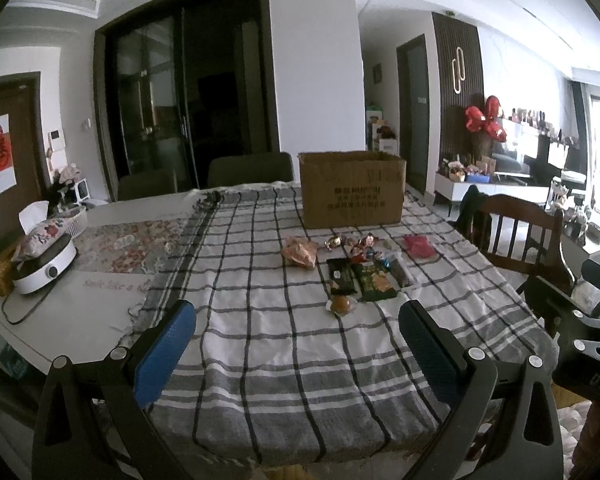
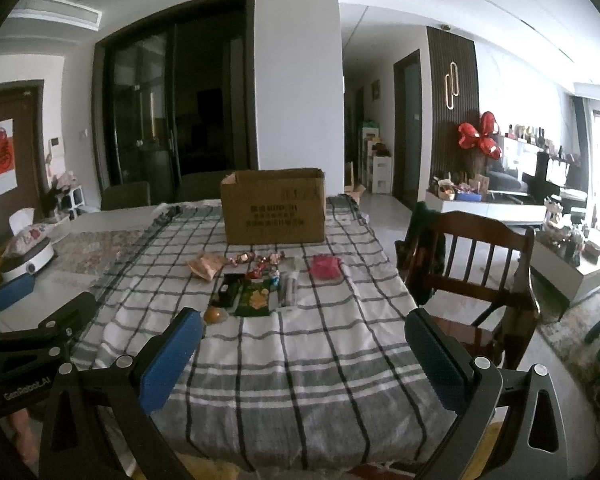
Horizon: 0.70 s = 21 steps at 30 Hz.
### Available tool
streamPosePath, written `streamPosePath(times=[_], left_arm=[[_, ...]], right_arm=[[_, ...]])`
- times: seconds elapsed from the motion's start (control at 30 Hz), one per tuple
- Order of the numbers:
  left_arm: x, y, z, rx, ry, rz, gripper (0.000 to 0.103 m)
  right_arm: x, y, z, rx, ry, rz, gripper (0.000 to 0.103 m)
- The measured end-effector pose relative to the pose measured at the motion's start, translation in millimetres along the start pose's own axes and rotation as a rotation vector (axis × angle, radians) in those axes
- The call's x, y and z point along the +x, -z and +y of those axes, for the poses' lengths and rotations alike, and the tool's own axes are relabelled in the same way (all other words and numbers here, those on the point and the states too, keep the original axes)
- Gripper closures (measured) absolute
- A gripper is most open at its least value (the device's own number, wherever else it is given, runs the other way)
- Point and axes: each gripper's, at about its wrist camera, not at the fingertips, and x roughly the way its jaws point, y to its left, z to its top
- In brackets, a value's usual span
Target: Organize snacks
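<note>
We hover both grippers, left gripper (image 1: 298, 320) and right gripper (image 2: 304, 330), fingers spread and empty, short of the snacks (image 2: 256, 280) before the cardboard box (image 2: 274, 206); next move: reach for a first packet.

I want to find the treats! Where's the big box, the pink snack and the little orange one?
cardboard box (image 2: 274, 212): right wrist view, on its printed front wall.
pink snack (image 2: 326, 267): right wrist view, on the middle of its wrapper.
orange snack (image 1: 341, 304): left wrist view, on its round orange middle.

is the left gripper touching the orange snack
Apart. The left wrist view shows the left gripper with jaws open and empty; a strip of checked cloth lies between the orange snack and either finger.
</note>
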Motion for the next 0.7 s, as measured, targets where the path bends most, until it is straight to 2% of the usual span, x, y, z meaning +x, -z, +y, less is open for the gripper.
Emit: streamPosePath(times=[0.3, 0.43, 0.7], left_arm=[[40.7, -4.7, -13.5, 0.027, 0.019, 0.069, 0.001], [61.3, -13.4, -17.6, 0.021, 0.037, 0.099, 0.010], [103.6, -34.0, -21.8, -0.005, 0.065, 0.129, 0.020]], right_arm=[[38.6, 6.8, -6.1, -0.007, -0.012, 0.077, 0.000], [60.0, 2.6, -8.8, -0.009, -0.013, 0.102, 0.000], [103.1, -13.2, -9.9, -0.022, -0.022, 0.106, 0.003]])
